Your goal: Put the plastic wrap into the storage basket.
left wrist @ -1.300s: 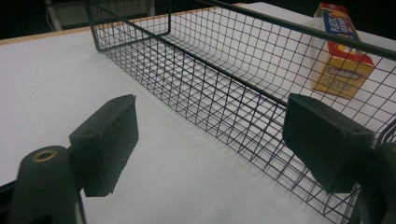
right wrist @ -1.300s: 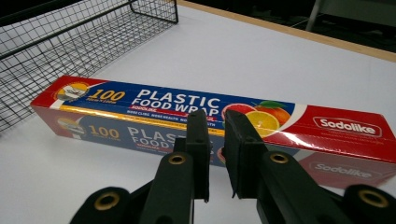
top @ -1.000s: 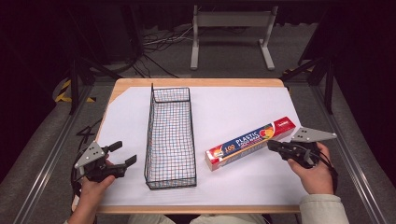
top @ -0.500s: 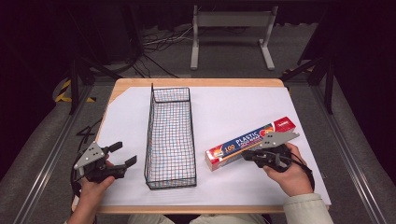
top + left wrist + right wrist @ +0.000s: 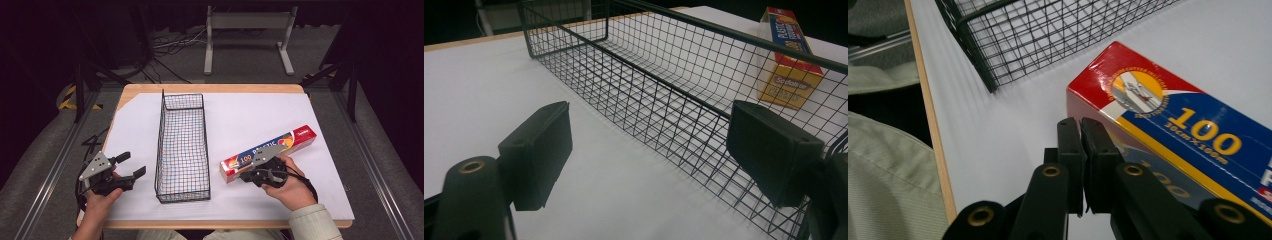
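White-covered table (image 5: pixel 300 195) | left gripper (image 5: pixel 131 165) jaws apart, idle beside wire basket (image 5: pixel 182 145) | right gripper (image 5: pixel 1081 131) jaws together against wrap box (image 5: pixel 270 152) | risk: closed jaws shove box instead of gripping it.

My left gripper (image 5: pixel 649 155) gapes wide over white table (image 5: pixel 484 90); wire basket (image 5: pixel 664 65) right, box (image 5: pixel 789 55) (yellow-ended) beyond.

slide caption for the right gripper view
Shut hand-held gripper beside the plastic wrap box, wire basket beyond.

Black two-jaw grippers, grey three-cornered plates, brass-ringed pivots, pale green sleeve (image 5: pixel 312 222)
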Action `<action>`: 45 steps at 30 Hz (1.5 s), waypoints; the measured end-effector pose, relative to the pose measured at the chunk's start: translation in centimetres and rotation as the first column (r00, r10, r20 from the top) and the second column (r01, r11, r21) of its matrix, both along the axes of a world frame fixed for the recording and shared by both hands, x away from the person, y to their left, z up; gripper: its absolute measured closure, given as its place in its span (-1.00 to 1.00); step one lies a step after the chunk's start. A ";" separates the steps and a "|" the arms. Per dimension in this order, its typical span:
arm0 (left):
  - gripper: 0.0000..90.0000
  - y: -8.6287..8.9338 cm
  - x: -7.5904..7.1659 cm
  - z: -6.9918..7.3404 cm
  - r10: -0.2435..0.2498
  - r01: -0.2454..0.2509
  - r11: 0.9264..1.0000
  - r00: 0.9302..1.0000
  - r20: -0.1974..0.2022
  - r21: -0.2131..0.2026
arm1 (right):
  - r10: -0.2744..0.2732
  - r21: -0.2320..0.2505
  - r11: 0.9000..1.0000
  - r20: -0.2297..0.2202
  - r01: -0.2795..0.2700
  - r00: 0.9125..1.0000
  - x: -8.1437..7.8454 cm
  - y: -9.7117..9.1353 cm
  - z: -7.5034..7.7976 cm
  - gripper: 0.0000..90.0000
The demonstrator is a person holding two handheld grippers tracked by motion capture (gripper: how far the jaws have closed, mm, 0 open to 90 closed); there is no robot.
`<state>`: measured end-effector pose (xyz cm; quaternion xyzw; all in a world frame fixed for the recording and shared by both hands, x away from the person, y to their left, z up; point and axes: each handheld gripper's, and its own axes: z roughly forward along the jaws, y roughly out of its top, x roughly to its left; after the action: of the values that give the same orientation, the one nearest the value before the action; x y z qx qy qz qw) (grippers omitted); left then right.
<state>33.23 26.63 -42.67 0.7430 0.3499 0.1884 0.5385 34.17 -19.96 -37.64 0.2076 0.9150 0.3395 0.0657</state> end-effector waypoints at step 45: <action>-0.58 0.0 0.0 -0.1 -0.015 0.015 1.000 1.000 -0.007 -0.012 | -0.192 -0.074 0.979 -0.019 0.190 0.981 8.0 5.6 -4.2 1.00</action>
<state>33.26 26.58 -42.80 0.7429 0.3474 0.1796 0.5432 42.18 -14.35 -41.83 0.2966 0.9032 0.2960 0.0934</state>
